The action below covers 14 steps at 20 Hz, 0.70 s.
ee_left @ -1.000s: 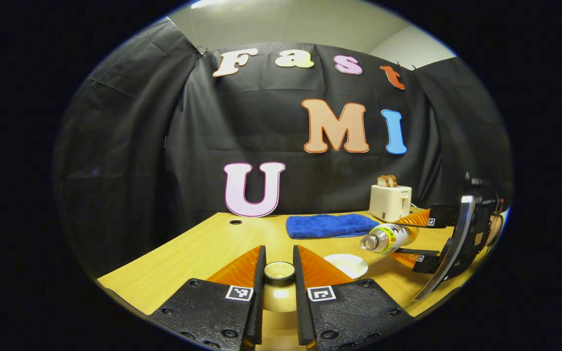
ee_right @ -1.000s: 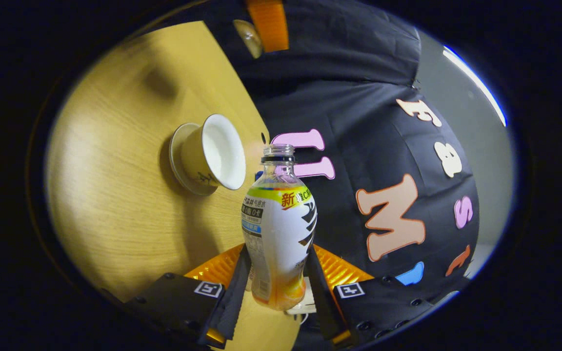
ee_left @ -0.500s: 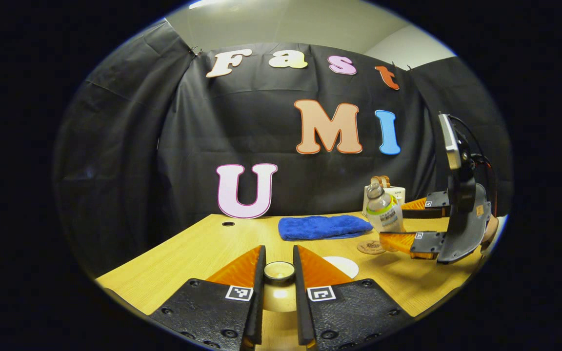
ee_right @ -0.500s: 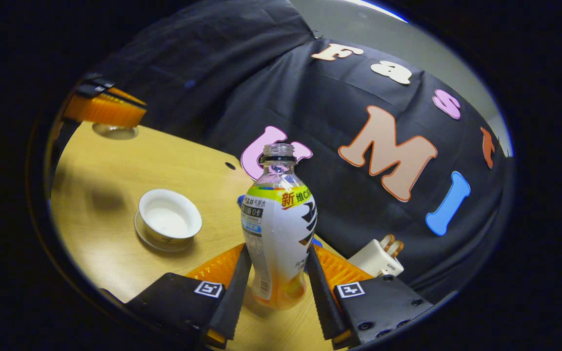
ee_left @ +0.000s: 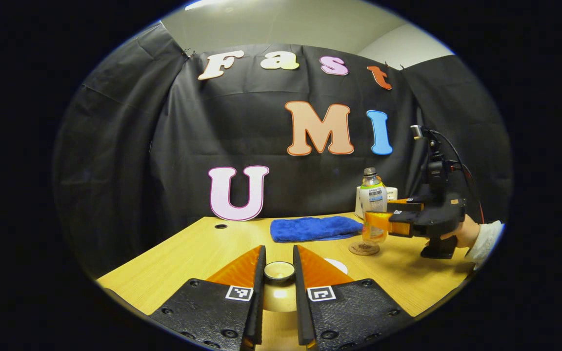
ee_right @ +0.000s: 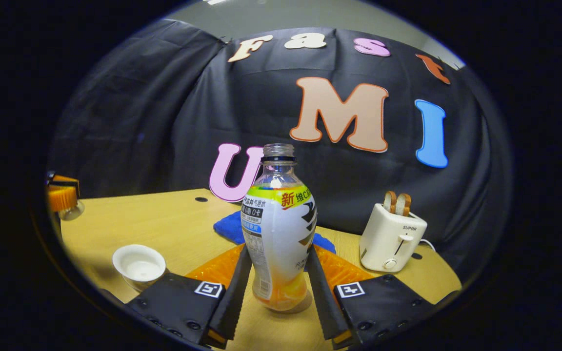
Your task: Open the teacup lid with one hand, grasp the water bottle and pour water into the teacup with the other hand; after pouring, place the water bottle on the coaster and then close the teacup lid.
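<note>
My left gripper (ee_left: 279, 253) is shut on the knob of the teacup lid (ee_left: 279, 271), holding it up off the table. The open white teacup (ee_right: 139, 263) stands on its saucer at the lower left of the right gripper view; its rim (ee_left: 338, 265) peeks out behind my left gripper's right finger. My right gripper (ee_right: 279, 251) is shut on the uncapped water bottle (ee_right: 279, 219), which is upright. In the left gripper view the bottle (ee_left: 372, 204) sits at the round coaster (ee_left: 364, 248), on it or just above it; I cannot tell which.
A blue towel (ee_left: 312, 228) lies at the back of the wooden table (ee_left: 198, 253). A white toaster (ee_right: 392, 236) with bread slices stands at the back right. A hand (ee_left: 466, 233) holds the right gripper near the table's right edge.
The bottle went from lying tilted toward the teacup to upright, and my right gripper carried it away from the cup to the coaster. My left gripper kept holding the lid still.
</note>
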Available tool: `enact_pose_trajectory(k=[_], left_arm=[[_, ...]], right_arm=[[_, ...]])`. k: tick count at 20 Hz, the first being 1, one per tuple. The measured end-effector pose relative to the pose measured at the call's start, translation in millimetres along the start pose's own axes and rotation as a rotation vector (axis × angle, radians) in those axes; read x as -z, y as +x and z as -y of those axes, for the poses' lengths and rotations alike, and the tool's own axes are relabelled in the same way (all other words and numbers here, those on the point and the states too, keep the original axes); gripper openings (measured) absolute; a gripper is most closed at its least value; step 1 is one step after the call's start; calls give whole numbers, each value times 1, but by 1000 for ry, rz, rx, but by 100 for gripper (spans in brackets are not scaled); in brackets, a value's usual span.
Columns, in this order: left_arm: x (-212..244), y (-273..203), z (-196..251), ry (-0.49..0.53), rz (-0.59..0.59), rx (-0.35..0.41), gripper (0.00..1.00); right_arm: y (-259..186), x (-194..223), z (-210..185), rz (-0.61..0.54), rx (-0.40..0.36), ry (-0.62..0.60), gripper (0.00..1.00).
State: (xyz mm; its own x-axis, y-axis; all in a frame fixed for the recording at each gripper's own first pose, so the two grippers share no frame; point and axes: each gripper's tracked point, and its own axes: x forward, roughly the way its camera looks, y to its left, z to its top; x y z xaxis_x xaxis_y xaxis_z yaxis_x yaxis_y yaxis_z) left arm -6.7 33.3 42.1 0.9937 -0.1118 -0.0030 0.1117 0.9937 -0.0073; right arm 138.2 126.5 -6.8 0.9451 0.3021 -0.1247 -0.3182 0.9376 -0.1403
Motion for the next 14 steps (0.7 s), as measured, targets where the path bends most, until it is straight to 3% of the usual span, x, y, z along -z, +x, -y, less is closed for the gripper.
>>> enact_pose_trajectory(k=[7,14], left_arm=[[-8,-1,7,7,17,15,26],[-5,2,11,-4,15,18,25]], right_arm=[[31,26,20,-31,44,154,71],[30,32,25,-33,71,176,69]])
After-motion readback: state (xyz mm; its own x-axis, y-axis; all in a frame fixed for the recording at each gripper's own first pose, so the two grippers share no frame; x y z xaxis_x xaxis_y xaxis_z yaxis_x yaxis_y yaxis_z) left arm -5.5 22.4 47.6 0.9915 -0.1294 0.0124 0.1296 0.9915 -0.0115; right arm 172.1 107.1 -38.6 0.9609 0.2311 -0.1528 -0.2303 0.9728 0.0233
